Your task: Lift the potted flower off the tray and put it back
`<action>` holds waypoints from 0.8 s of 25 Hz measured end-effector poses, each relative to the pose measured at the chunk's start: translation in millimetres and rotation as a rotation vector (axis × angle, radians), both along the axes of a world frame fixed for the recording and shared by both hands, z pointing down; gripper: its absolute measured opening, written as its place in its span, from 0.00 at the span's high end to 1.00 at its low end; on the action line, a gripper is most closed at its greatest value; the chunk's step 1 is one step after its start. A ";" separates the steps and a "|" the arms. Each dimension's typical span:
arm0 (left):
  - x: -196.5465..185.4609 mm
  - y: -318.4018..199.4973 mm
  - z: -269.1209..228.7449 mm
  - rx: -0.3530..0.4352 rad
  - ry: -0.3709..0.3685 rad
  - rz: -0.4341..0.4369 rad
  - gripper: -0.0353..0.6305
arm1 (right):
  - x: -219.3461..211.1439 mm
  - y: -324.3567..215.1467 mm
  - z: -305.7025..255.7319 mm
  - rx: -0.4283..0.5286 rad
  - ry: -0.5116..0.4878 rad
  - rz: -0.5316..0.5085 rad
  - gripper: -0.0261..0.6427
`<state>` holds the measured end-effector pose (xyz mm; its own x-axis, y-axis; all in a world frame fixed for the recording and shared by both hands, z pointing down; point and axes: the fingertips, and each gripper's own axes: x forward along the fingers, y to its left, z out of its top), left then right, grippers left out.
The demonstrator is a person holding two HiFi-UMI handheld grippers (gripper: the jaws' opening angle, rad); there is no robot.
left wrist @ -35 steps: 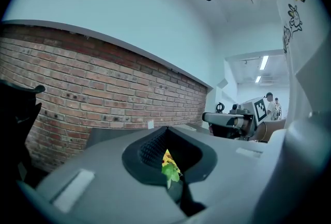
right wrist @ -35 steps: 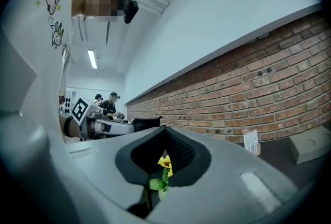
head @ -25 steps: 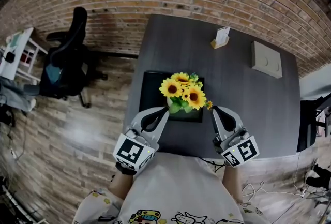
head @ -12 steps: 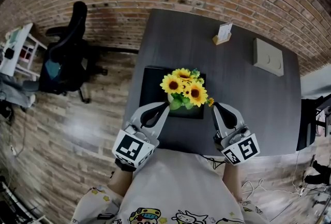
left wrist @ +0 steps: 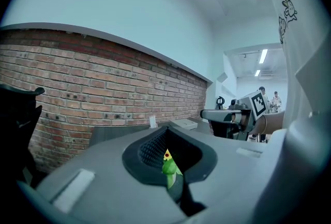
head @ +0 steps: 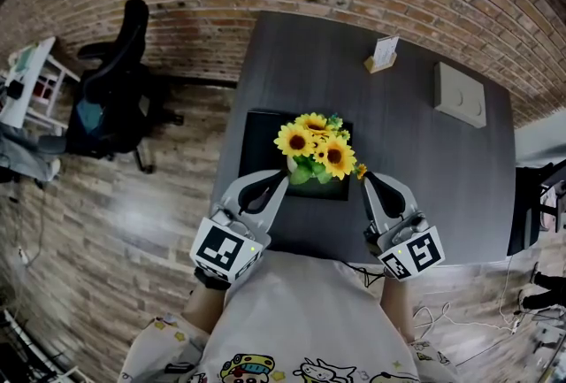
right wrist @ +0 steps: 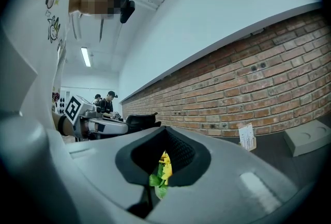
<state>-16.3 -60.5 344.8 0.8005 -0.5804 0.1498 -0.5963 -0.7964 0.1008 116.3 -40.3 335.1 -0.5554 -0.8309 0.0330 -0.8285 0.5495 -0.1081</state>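
A bunch of yellow sunflowers (head: 314,147) in a small pot stands on the black tray (head: 261,142), near the front of the dark table. The blossoms and leaves hide most of the pot. My left gripper (head: 283,180) is shut and empty, its tip just left of the plant at the tray's front edge. My right gripper (head: 365,179) is also shut and empty, a little to the right of the plant, off the tray. Neither touches the plant. Through the gap of each shut pair of jaws a bit of the flower shows: sunflowers (left wrist: 168,163) and sunflowers (right wrist: 163,171).
A card holder (head: 380,57) and a flat beige box (head: 458,96) lie at the far right of the table (head: 309,72). A black office chair (head: 115,94) stands left on the wooden floor. A brick wall runs behind. People stand far off in the room.
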 end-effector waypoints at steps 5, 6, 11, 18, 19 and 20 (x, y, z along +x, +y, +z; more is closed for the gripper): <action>0.4 -1.0 -0.4 0.013 0.001 0.002 0.93 | 1.3 0.2 -1.7 0.002 -0.001 -0.002 0.96; 0.4 -1.2 -0.5 0.010 -0.002 0.001 0.93 | 1.2 0.2 -2.1 0.002 0.000 -0.003 0.96; -0.5 -1.4 0.7 -0.002 -0.009 -0.006 0.93 | -0.4 0.0 -1.1 0.001 0.016 -0.006 0.96; -2.5 -3.0 0.2 -0.003 -0.014 -0.015 0.93 | -4.3 -1.7 -1.5 0.012 0.047 -0.010 0.96; -3.0 -3.2 0.8 -0.005 -0.014 -0.017 0.93 | -4.5 -1.7 -1.4 0.012 0.046 -0.010 0.96; -3.4 -3.4 1.1 -0.005 -0.015 -0.018 0.93 | -4.6 -1.8 -1.3 0.013 0.045 -0.010 0.96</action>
<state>-19.7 -63.9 345.9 0.7875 -0.5940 0.1643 -0.6121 -0.7850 0.0956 111.7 -42.0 333.8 -0.5617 -0.8260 0.0479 -0.8269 0.5587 -0.0637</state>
